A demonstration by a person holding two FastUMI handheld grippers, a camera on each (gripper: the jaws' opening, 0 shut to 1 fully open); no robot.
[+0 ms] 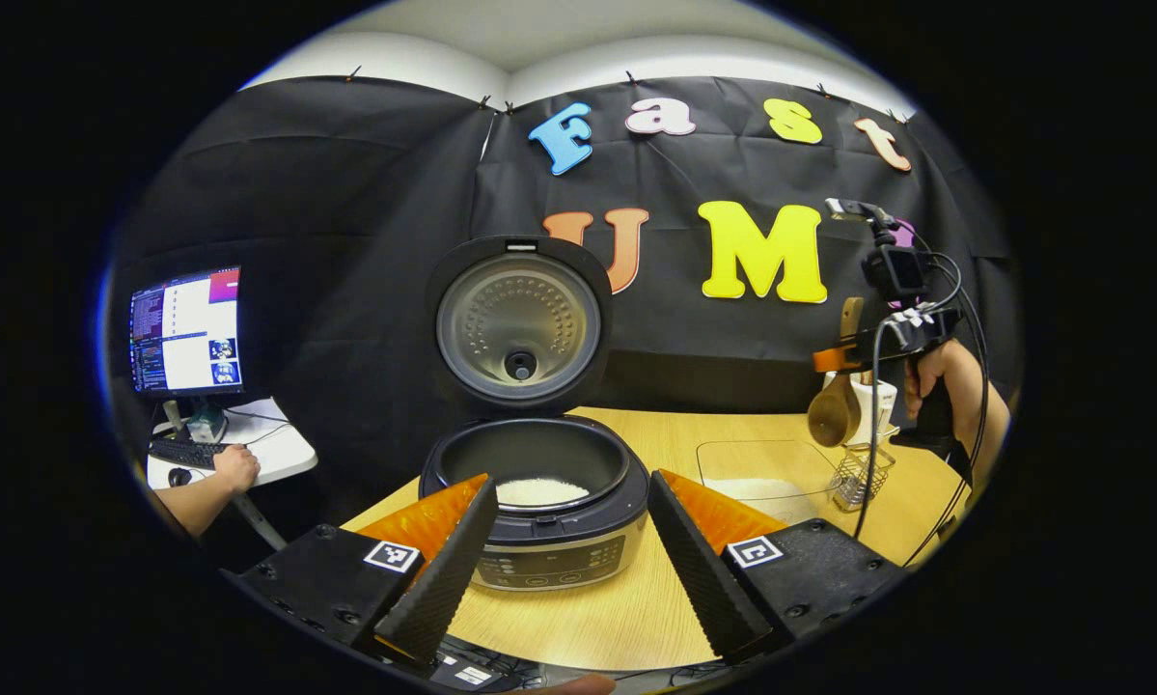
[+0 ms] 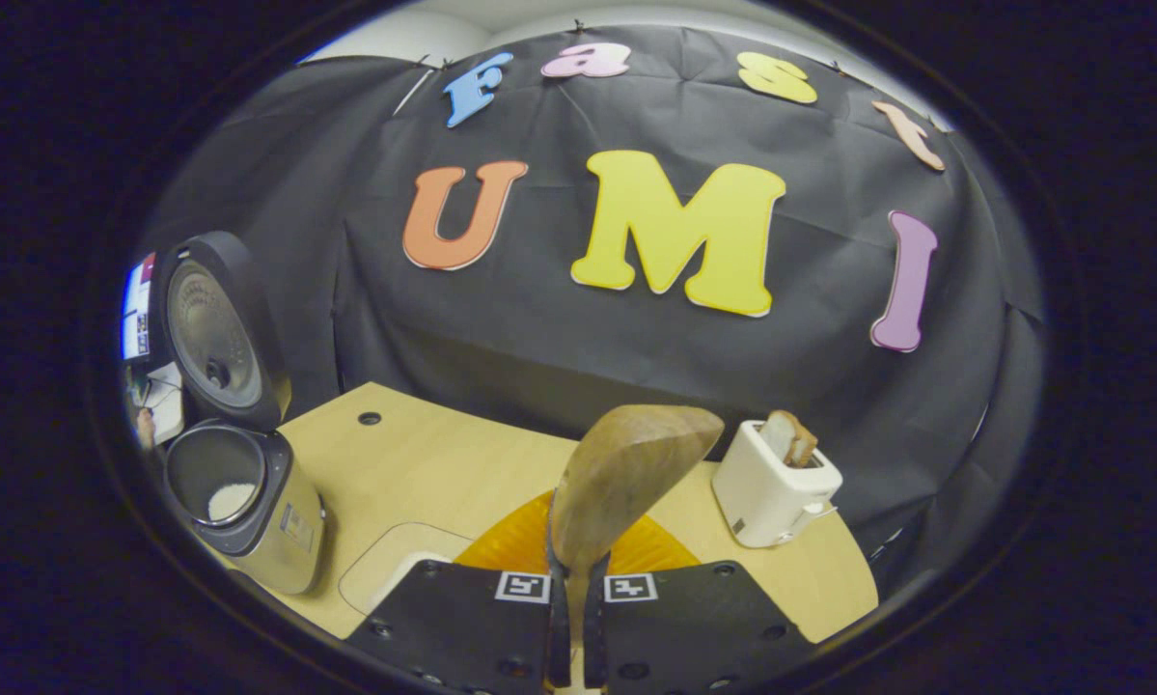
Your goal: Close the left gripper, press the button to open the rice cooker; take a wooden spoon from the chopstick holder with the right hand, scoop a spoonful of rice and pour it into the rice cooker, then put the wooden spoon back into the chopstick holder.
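Black cloth backs a pale wooden tabletop (image 1: 636,598); on it the rice cooker (image 1: 537,502) stands with its lid (image 1: 519,323) raised upright and white rice (image 1: 539,491) in the pot; the left gripper (image 1: 564,569) sits before the cooker, fingers spread apart; the right gripper (image 2: 568,618) is clamped on the wooden spoon (image 2: 617,483), bowl uppermost, above the wire chopstick holder (image 1: 863,475); a clear tray (image 1: 761,473) lies between cooker and holder; a white toaster (image 2: 774,483) stands near the tabletop's edge.
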